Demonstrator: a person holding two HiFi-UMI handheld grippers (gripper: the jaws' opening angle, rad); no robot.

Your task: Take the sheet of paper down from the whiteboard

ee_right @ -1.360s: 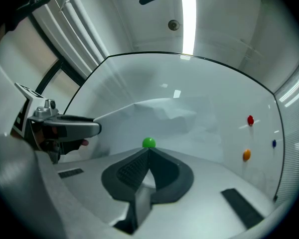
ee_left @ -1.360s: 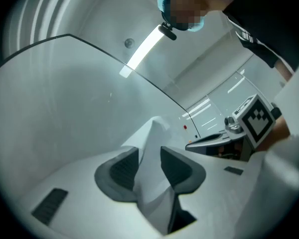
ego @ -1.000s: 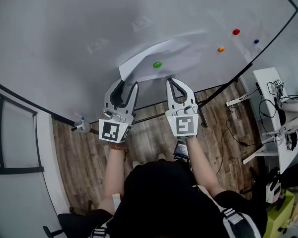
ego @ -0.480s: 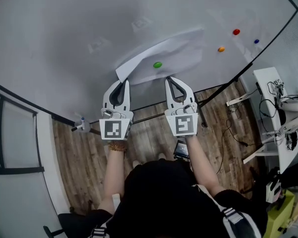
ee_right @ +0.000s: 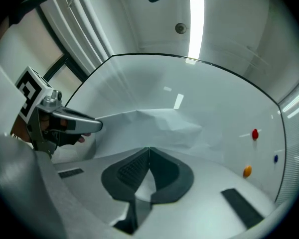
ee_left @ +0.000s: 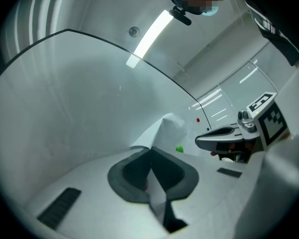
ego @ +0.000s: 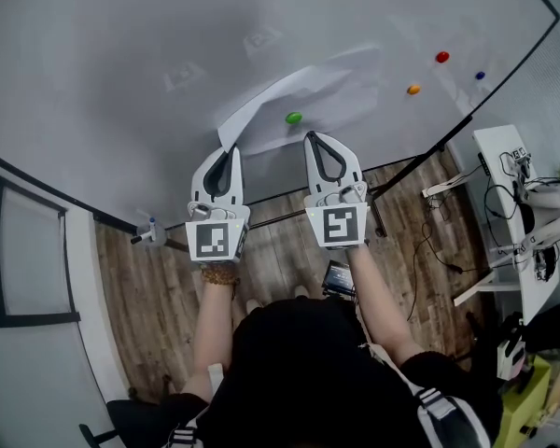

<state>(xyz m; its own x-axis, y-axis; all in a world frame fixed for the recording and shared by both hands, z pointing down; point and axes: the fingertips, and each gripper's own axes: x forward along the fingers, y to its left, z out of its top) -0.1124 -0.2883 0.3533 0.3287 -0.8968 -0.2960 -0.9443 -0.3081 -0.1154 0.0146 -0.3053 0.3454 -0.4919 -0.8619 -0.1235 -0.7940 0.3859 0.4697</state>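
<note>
A white sheet of paper [ego: 322, 87] hangs creased on the whiteboard [ego: 121, 54], with a green magnet [ego: 293, 118] on its lower middle. My left gripper [ego: 227, 149] is shut on the sheet's lower left corner. In the left gripper view the paper [ee_left: 167, 131] runs between the closed pads of the left gripper [ee_left: 150, 149]. My right gripper [ego: 318, 136] is shut on the bottom edge just right of the magnet. In the right gripper view the paper [ee_right: 159, 126] rises from the closed tips of the right gripper [ee_right: 149, 148]. The sheet's left side bows off the board.
Red [ego: 442, 57], orange [ego: 413, 90] and blue [ego: 479, 76] magnets sit on the board to the right of the sheet. A marker [ego: 149, 236] lies on the board's ledge at lower left. A white desk [ego: 509, 175] with cables stands at right, over a wooden floor.
The left gripper's jaws, open around the paper's lower left corner a second ago, have closed on it. That corner now stands further off the board. The right gripper stays shut.
</note>
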